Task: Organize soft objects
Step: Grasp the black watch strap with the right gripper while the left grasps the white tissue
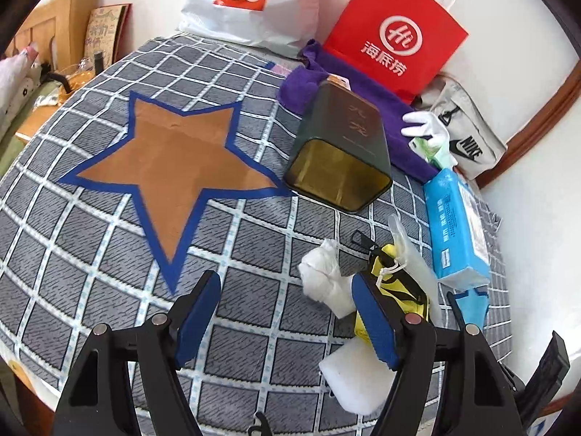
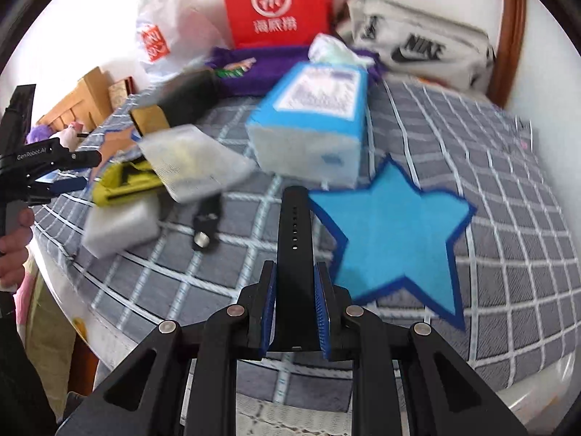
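Left wrist view. The left claw (image 1: 292,318) is seen at lower centre, jaws spread wide with nothing between them, hovering over the grey checked cloth (image 1: 90,254) that covers the table. A brown star (image 1: 174,167) edged in blue is seen on the cloth at centre left. A crumpled white tissue (image 1: 326,276) lies just right of the claw's gap, with a yellow pouch (image 1: 395,279) beside it, partly hidden by the right finger, and a white foam block (image 1: 354,381) at lower right. A blue tissue pack (image 1: 457,225) lies at the right edge. A dark green tin (image 1: 341,145) lies tipped on its side at centre right, resting partly on a purple towel (image 1: 395,116). A red paper bag (image 1: 395,32) and a white Miniso bag (image 1: 247,3) stand at the top; a grey Nike bag (image 1: 468,134) is seen at upper right.

Right wrist view (motion-blurred). The right claw (image 2: 295,305) is recorded at lower centre, closed on a black strap (image 2: 295,232) that stands upward between the pads. A blue star (image 2: 395,239) lies on the cloth to the right of the strap. The blue tissue pack (image 2: 312,120) is noted above centre, the foam block (image 2: 120,227) and yellow pouch (image 2: 123,181) at left, with a translucent plastic bag (image 2: 192,163) lying over the pouch. The left claw (image 2: 61,170) enters at the left edge.
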A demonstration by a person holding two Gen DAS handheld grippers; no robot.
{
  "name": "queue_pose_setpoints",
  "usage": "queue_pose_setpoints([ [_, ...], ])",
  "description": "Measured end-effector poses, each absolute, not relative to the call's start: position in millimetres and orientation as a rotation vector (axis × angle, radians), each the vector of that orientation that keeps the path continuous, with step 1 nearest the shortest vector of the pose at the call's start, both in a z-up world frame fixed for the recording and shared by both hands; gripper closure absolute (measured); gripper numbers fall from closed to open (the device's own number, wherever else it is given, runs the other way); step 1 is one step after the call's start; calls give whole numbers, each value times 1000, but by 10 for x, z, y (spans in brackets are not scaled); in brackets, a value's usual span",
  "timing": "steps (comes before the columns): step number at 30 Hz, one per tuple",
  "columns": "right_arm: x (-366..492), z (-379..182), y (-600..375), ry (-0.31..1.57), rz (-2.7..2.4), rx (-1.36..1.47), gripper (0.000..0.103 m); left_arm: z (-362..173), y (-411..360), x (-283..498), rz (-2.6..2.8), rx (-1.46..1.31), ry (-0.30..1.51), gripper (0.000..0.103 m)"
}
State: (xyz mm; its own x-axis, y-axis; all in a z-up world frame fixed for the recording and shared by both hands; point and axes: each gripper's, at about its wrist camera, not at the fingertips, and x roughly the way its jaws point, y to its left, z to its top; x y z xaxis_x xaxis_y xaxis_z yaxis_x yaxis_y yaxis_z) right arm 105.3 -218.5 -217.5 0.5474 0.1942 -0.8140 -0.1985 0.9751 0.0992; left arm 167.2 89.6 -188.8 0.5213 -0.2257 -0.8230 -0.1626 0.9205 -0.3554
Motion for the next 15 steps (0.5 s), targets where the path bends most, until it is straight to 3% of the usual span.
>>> queue_pose_setpoints([
  [6, 1093, -2317, -2169, 973, 243, 2, 81, -2003, 770, 1786, -24, -338, 1041, 33],
  [9, 1159, -2328, -2150, 955, 253, 5, 69, -2039, 705, 1803, -21, -285, 1040, 40],
  [11, 1209, -2333, -2124, 942, 273, 16, 59, -2036, 624, 1802, -41, -220, 1035, 49],
  [15, 1285, -2353, -2017, 907, 242, -38, 59, -2019, 550, 1793, -92, -190, 1034, 68],
])
